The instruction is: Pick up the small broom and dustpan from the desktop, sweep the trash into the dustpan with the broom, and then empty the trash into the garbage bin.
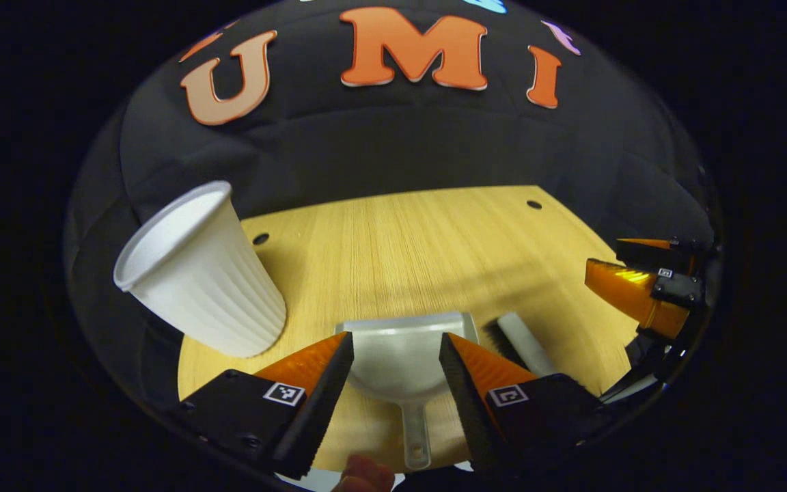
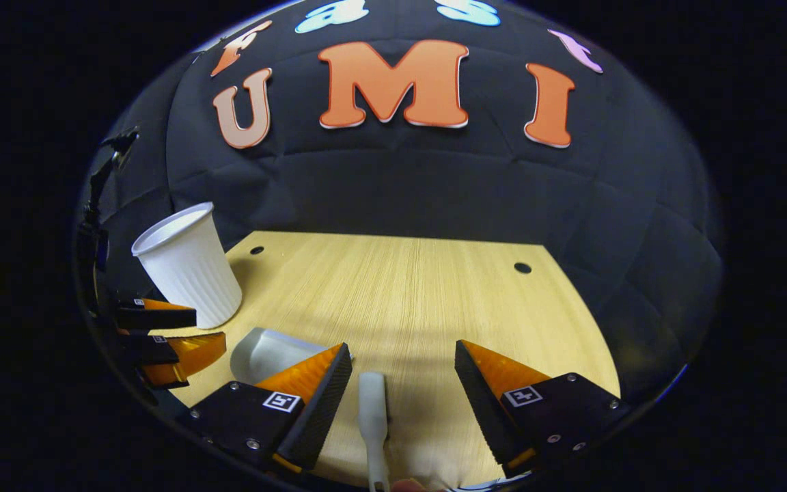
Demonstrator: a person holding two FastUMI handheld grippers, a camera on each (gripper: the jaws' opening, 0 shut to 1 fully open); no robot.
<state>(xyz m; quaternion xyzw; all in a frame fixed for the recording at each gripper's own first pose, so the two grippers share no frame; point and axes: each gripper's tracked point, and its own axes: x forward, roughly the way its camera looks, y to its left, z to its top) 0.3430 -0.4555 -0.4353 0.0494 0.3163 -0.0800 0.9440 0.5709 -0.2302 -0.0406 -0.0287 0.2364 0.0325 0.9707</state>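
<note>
Left gripper view: your left gripper [image 1: 397,362], jaws apart, straddles the dustpan [image 1: 404,348] on the desktop [image 1: 421,246]; likely light, stiff plastic, so take its thin handle. White cup [image 1: 195,273] stands left.

Right gripper view: your right gripper [image 2: 402,372], jaws apart, flanks the broom [image 2: 373,410] handle; bristles hidden, trash not discernible.

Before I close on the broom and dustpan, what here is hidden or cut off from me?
- Dustpan: left gripper view, its side edges sit behind the open fingers; in the right gripper view the left finger covers its near part.
- Broom: right gripper view, handle end cut off by the bottom edge; bristles cannot be made out.
- White cup: inside hidden by its own wall in both views.
- Trash: none can be made out on the desktop.
</note>
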